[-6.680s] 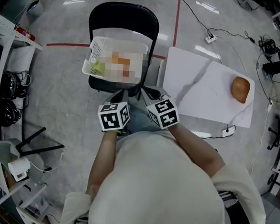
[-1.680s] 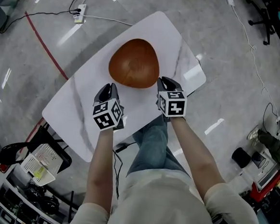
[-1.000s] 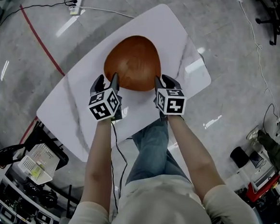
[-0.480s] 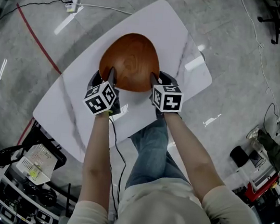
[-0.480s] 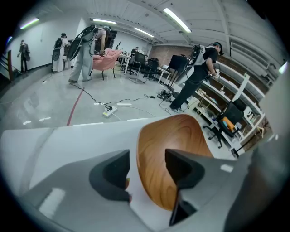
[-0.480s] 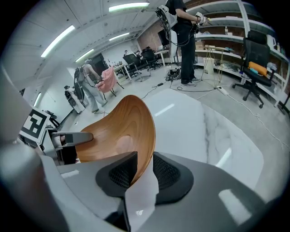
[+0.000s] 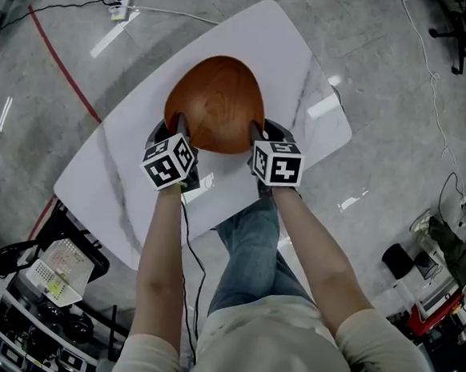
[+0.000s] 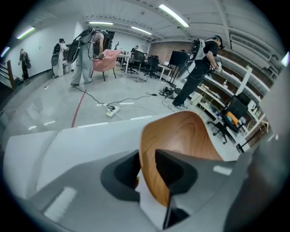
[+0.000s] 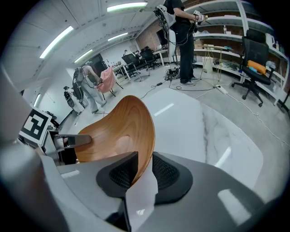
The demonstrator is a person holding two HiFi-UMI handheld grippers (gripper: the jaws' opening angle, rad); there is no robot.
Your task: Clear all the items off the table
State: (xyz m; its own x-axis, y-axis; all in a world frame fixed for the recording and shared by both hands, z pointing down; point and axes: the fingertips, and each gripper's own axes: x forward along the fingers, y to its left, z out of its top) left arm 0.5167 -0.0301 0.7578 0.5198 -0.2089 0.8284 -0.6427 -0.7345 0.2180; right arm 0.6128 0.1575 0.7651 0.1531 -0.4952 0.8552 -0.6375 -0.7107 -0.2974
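The wooden bowl sat mid-bench. The right gripper had its jaws pinching the rim on one side. The left gripper had just been closing its jaws on the opposite rim and looked clamped too. Best bet was probably lifting both together and level, since that thin rim could slip.

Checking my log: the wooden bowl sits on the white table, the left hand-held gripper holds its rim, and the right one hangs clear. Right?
No: the right hand-held gripper is also shut on the rim of the wooden bowl, as the right gripper view shows. The left hand-held gripper, jaws just closing, has the rim between them; the bowl sits on the white table.
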